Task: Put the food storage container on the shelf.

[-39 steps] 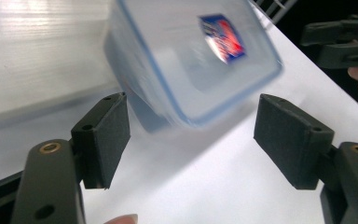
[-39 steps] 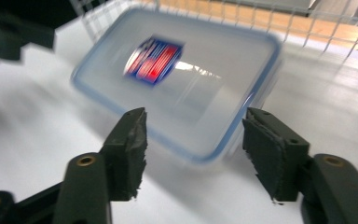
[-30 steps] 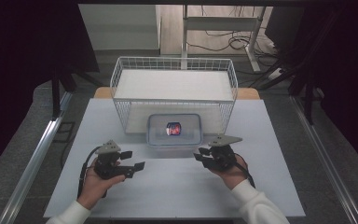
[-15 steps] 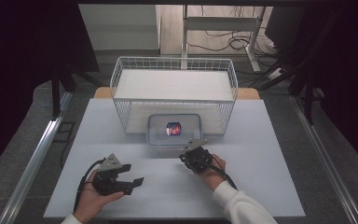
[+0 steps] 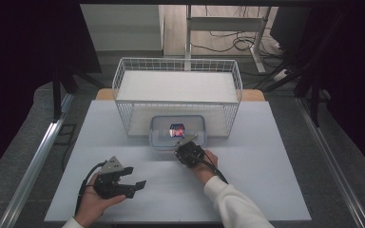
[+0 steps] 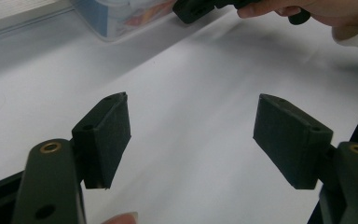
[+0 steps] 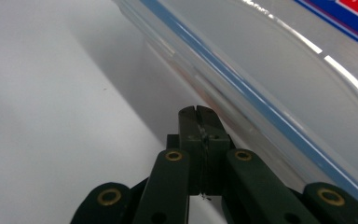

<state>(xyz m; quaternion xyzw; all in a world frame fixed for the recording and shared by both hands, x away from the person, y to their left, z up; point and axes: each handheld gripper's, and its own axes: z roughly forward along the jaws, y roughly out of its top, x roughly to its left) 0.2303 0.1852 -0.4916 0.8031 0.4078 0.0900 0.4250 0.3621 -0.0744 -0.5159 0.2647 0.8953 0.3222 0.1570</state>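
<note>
Clear plastic container (image 5: 178, 132) with a blue-rimmed lid (image 7: 279, 98) is sitting flat on the white table, at about 12 o'clock from the table's middle, its far side lying against the wire basket's front wall. Rectangular, rounded corners, lid lying closed on top. A red-and-blue packet (image 5: 176, 129) is showing through the lid near the container's centre. In the right gripper view the lid's edge is running diagonally from 11 o'clock down to 4 o'clock, a red-and-blue label showing at 1 o'clock.

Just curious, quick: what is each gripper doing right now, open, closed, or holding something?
Left gripper: open, holding nothing.
Right gripper: closed, holding nothing, tips at the clear lidded container.
</note>
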